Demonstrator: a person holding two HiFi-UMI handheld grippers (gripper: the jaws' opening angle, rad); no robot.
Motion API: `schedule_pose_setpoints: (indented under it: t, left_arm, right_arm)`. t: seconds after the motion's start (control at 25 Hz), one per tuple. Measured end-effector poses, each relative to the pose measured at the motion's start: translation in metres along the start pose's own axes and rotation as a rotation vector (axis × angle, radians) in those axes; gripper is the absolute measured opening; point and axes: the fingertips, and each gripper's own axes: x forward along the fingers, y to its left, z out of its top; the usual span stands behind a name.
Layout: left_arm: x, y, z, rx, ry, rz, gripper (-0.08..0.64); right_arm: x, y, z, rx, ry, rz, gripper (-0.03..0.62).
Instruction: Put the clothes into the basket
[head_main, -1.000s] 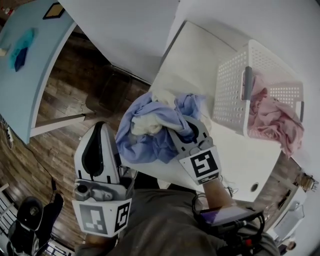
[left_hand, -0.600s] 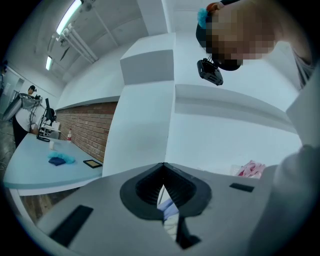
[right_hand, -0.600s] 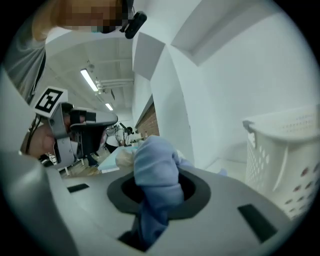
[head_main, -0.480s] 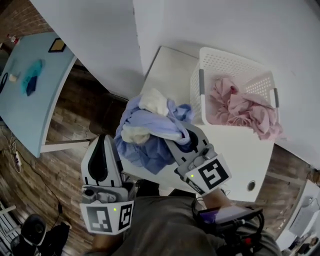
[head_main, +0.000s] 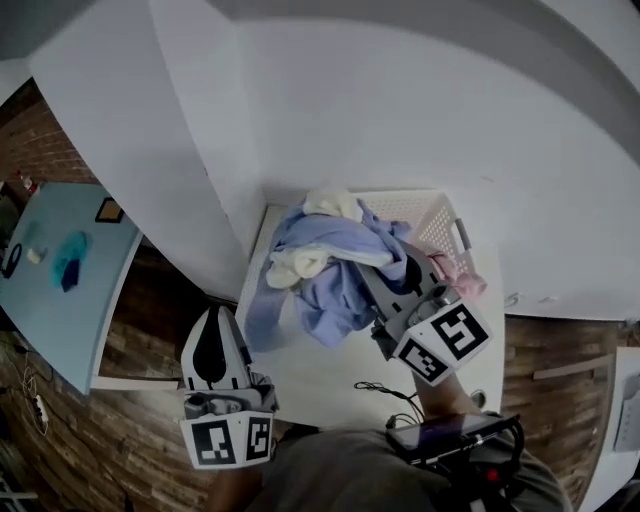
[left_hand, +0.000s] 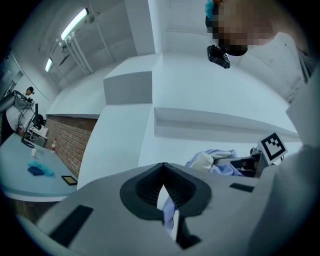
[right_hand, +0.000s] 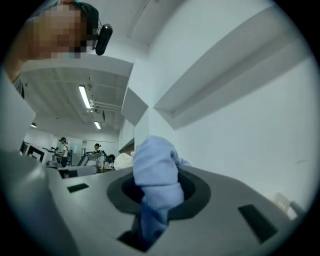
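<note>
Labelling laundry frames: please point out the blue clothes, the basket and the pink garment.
blue clothes (head_main: 332, 248), head view, middle of the bundle
basket (head_main: 428, 220), head view, perforated back wall
pink garment (head_main: 466, 281), head view, visible fold

Bunched blue-and-cream clothes (head_main: 330, 270) hang just beside the white perforated basket (head_main: 425, 212), pink cloth (head_main: 457, 277) inside.

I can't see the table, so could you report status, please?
Right gripper shut on blue clothes bundle, near basket. Left gripper shut, empty. Pink garment in basket.

The lilac-blue garment (head_main: 335, 265) is soft, crumpled cloth; the basket (head_main: 432, 218) perforated white plastic; the table (head_main: 312, 366) smooth matt white
</note>
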Motion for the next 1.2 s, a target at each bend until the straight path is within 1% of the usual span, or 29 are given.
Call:
schedule_pose_setpoints:
  t: [0.12,0.2,0.32,0.48,0.56,0.68,0.76,0.8,0.88,0.96,1.0,1.04,1.08,1.2]
  left_arm:
    - [0.014,-0.026,0.004,-0.007,-0.018,-0.038,0.008]
    - [0.025,-0.043,0.0,-0.008,-0.017,-0.063,0.008]
    - [0.045,-0.063,-0.013,-0.017,0.0,-0.097,0.008]
    - [0.064,-0.071,-0.026,-0.036,0.029,-0.134,0.008]
    - [0.072,-0.073,-0.033,-0.041,0.046,-0.149,0.008]
    - [0.083,-0.077,-0.041,-0.047,0.069,-0.165,0.008]
    - [0.091,-0.085,-0.044,-0.047,0.08,-0.169,0.008]
    - [0.095,-0.088,-0.047,-0.046,0.085,-0.169,0.008]
    - [0.104,-0.092,-0.055,-0.047,0.098,-0.168,0.008]
    - [0.111,-0.093,-0.064,-0.048,0.119,-0.169,0.008]
    - [0.113,-0.093,-0.068,-0.05,0.128,-0.169,0.008]
    - [0.113,-0.094,-0.07,-0.051,0.136,-0.168,0.008]
    - [0.112,-0.094,-0.071,-0.051,0.14,-0.167,0.008]
    - [0.104,-0.092,-0.069,-0.051,0.14,-0.163,0.008]
  right_arm:
    - [-0.022,-0.04,0.04,-0.037,-0.062,-0.079,0.087]
    - [-0.04,-0.072,0.059,-0.063,-0.092,-0.141,0.088]
    - [-0.064,-0.116,0.075,-0.095,-0.114,-0.231,0.089]
    - [-0.077,-0.148,0.078,-0.127,-0.097,-0.317,0.091]
    - [-0.08,-0.159,0.071,-0.131,-0.076,-0.353,0.091]
    - [-0.082,-0.179,0.049,-0.108,-0.021,-0.392,0.094]
    - [-0.08,-0.193,0.026,-0.087,0.058,-0.397,0.1]
    - [-0.077,-0.199,0.01,-0.079,0.115,-0.394,0.107]
    - [-0.066,-0.21,-0.029,-0.071,0.256,-0.382,0.146]
    - [-0.058,-0.214,-0.065,-0.066,0.375,-0.363,0.232]
    - [-0.056,-0.214,-0.076,-0.06,0.413,-0.351,0.259]
    - [-0.056,-0.213,-0.083,-0.053,0.436,-0.34,0.282]
    - [-0.057,-0.211,-0.086,-0.048,0.445,-0.332,0.288]
    - [-0.063,-0.202,-0.083,-0.048,0.433,-0.326,0.288]
